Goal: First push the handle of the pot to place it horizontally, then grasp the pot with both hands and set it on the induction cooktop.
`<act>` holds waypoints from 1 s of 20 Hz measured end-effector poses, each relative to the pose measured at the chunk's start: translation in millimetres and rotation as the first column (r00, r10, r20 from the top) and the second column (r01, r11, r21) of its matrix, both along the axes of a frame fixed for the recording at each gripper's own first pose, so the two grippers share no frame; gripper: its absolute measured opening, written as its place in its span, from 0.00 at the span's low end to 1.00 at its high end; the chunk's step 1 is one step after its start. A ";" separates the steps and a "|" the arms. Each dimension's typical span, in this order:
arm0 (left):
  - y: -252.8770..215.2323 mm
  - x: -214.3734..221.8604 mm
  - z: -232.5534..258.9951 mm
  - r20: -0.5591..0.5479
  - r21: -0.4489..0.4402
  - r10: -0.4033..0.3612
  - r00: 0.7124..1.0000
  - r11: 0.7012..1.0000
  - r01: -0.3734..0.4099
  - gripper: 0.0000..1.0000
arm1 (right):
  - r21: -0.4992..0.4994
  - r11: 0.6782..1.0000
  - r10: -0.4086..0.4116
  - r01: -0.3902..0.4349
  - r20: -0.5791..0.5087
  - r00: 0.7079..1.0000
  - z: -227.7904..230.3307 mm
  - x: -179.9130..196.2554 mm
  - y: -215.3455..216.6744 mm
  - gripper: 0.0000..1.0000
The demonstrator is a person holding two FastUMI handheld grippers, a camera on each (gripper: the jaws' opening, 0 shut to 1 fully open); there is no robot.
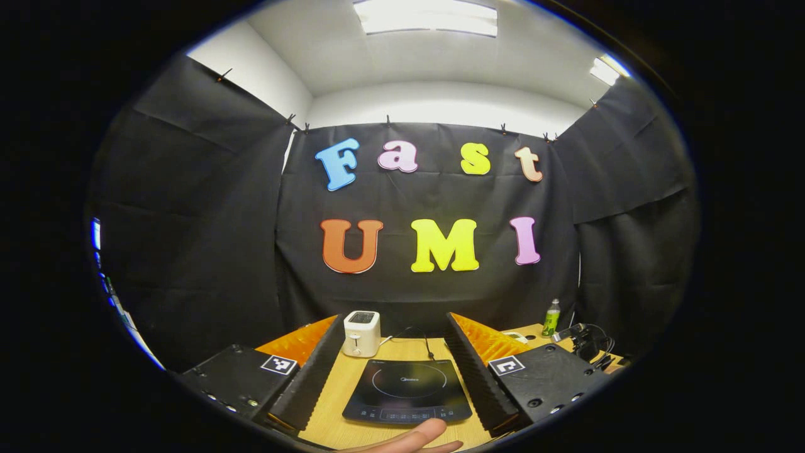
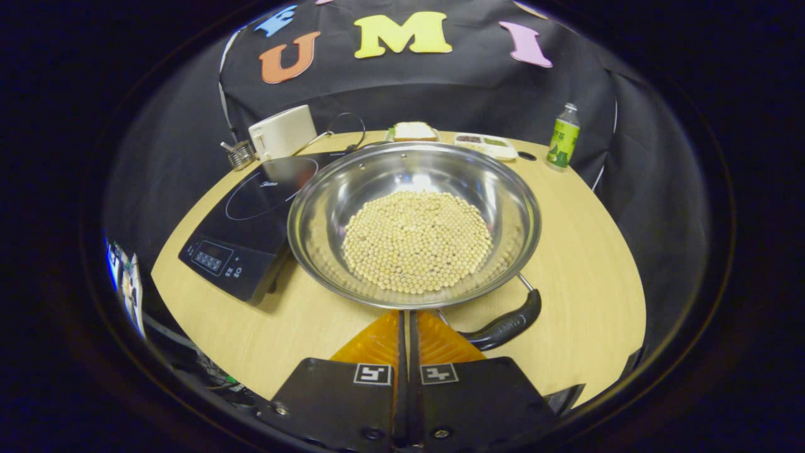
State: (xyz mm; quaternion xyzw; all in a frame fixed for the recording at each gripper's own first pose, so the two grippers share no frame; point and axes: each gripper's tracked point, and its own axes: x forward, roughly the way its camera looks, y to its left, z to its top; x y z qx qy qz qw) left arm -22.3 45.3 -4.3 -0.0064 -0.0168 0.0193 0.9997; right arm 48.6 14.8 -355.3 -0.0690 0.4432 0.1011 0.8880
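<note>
Ahead of the right hand-held gripper (image 2: 405, 327), fingers closed together on nothing, sits the pot (image 2: 414, 223), its handle (image 2: 506, 325) angled rightward over bare worktop (image 2: 585, 277). The left hand-held gripper (image 1: 402, 365) gapes wide, empty, the induction cooktop (image 1: 407, 390) framed between its fingers.

Bright ceiling panels (image 1: 425, 17) light the booth evenly. Glare glints inside the pot (image 2: 415, 220); soft shadows fall on the table (image 2: 578, 277). Fisheye bends the edges.

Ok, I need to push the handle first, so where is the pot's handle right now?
In the right gripper view, the handle sticks out from the pot at its lower right rim, lying over the table just right of the right hand-held gripper.
</note>
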 end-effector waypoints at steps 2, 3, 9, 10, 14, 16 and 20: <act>2.9 1.1 2.5 -0.003 0.004 0.016 1.000 1.000 -0.016 0.94 | 0.003 1.000 -0.017 0.017 0.002 1.000 1.4 2.1 -11.0 0.04; 3.3 1.5 3.1 -0.006 0.012 0.022 1.000 1.000 -0.022 0.94 | -0.012 1.000 -0.018 0.018 0.007 1.000 1.7 4.2 -18.5 0.01; -8.5 3.0 2.2 -0.014 0.047 0.019 1.000 0.999 -0.018 0.94 | -0.059 0.996 -0.063 0.063 0.013 0.998 7.3 18.6 -64.0 0.04; -10.3 3.9 2.0 -0.013 0.039 0.015 1.000 0.999 -0.014 0.95 | -0.056 0.996 -0.069 0.070 0.015 0.997 7.9 20.2 -68.4 0.01; -23.0 8.8 -1.1 -0.031 0.012 -0.021 0.999 1.000 0.021 0.95 | -0.078 0.992 -0.095 0.097 0.028 0.995 10.1 34.0 -89.6 0.04; -24.1 12.1 -5.1 -0.037 0.020 -0.025 0.999 0.999 0.026 0.95 | -0.076 0.992 -0.098 0.101 0.034 0.995 11.4 41.5 -98.5 0.04; -31.1 20.8 -18.1 -0.079 0.020 -0.040 0.996 0.999 0.042 0.95 | -0.110 0.989 -0.095 0.103 0.081 0.992 10.9 59.1 -118.1 0.01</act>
